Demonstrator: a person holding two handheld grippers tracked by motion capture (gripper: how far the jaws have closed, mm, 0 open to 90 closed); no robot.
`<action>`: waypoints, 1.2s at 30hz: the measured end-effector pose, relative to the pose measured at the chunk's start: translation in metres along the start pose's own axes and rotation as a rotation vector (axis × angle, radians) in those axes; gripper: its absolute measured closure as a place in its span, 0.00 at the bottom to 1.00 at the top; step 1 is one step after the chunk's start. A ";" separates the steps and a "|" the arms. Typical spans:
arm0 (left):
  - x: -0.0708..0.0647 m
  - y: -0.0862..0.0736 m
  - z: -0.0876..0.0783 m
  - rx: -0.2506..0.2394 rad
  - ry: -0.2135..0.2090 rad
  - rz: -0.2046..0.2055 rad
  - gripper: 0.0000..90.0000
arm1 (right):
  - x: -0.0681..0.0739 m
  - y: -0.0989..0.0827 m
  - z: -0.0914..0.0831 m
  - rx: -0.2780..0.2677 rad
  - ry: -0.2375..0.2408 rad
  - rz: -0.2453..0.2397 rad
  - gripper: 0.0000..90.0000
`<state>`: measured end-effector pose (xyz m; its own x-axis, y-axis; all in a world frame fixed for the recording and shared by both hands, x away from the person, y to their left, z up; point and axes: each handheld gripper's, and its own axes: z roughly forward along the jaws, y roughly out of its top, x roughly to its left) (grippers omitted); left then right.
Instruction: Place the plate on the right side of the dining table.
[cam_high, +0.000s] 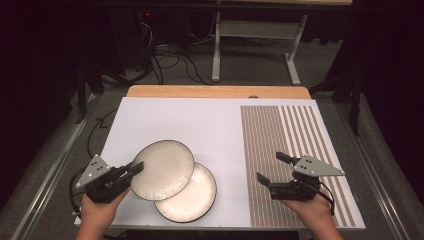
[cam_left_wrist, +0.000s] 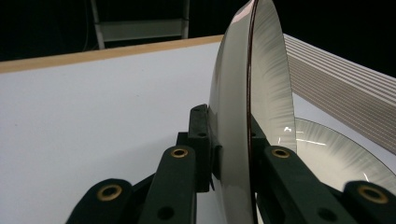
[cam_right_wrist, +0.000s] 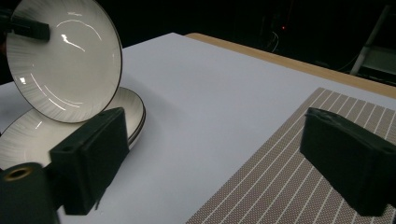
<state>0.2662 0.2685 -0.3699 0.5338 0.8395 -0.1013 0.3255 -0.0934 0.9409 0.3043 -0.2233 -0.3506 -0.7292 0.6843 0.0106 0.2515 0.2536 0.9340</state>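
High view: upper plate pinched at rim by left claw, tilted, lapped over lower plate flat on worktop. Right claw spread, empty, over striped mat, well apart; plates lie to its left. Left hand nearer; held plate's free edge faces right claw.

Surface: bare white sheet beyond the striped mat; two overlapping plates obstruct the near part beside it.
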 end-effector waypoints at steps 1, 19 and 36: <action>0.000 0.000 0.000 -0.003 -0.001 -0.001 0.89 | -0.001 -0.001 -0.003 -0.004 -0.008 0.001 0.04; -0.005 0.001 -0.002 -0.008 -0.010 0.081 0.89 | 0.009 0.002 0.006 -0.017 0.002 0.008 0.01; -0.004 0.001 -0.002 -0.009 -0.031 0.090 0.89 | 0.050 0.013 0.075 0.091 0.125 -0.060 0.06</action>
<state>0.2628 0.2660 -0.3680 0.5843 0.8111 -0.0260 0.2685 -0.1630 0.9494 0.3185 -0.1344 -0.3650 -0.8164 0.5775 0.0055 0.2580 0.3561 0.8981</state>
